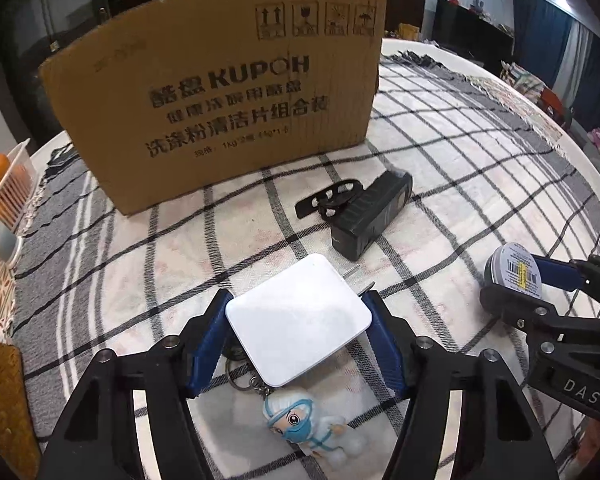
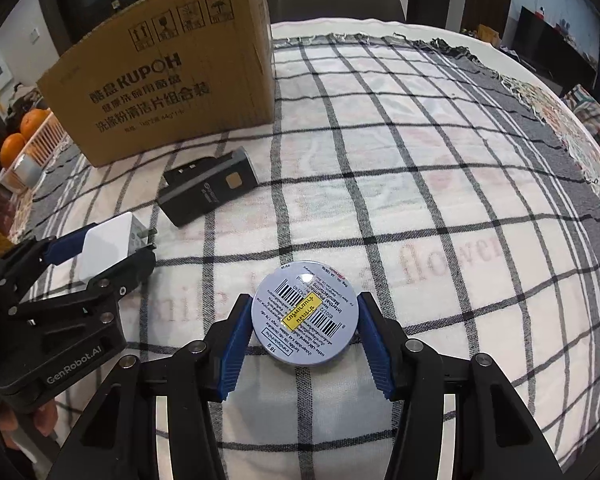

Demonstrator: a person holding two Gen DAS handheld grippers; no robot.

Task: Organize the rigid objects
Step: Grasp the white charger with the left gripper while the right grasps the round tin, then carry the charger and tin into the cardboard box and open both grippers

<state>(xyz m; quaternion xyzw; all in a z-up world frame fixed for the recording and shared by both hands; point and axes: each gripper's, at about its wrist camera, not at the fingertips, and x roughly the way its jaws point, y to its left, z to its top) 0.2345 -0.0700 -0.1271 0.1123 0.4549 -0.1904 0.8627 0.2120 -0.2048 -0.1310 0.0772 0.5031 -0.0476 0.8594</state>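
White charger [image 1: 298, 320]: light, stiff, slick; left gripper [image 1: 296, 336] clamps its flat sides, low centre in the left view.
Round tin [image 2: 305, 314]: light, rigid, slippery rim; right gripper [image 2: 304, 330] clamps its edge at 6 o'clock.
Cardboard box [image 1: 220, 92]: 11 o'clock, likely destination.

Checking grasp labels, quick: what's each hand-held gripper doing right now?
Left hand-held gripper: closed on the white charger, pads on both sides.
Right hand-held gripper: closed on the round tin.
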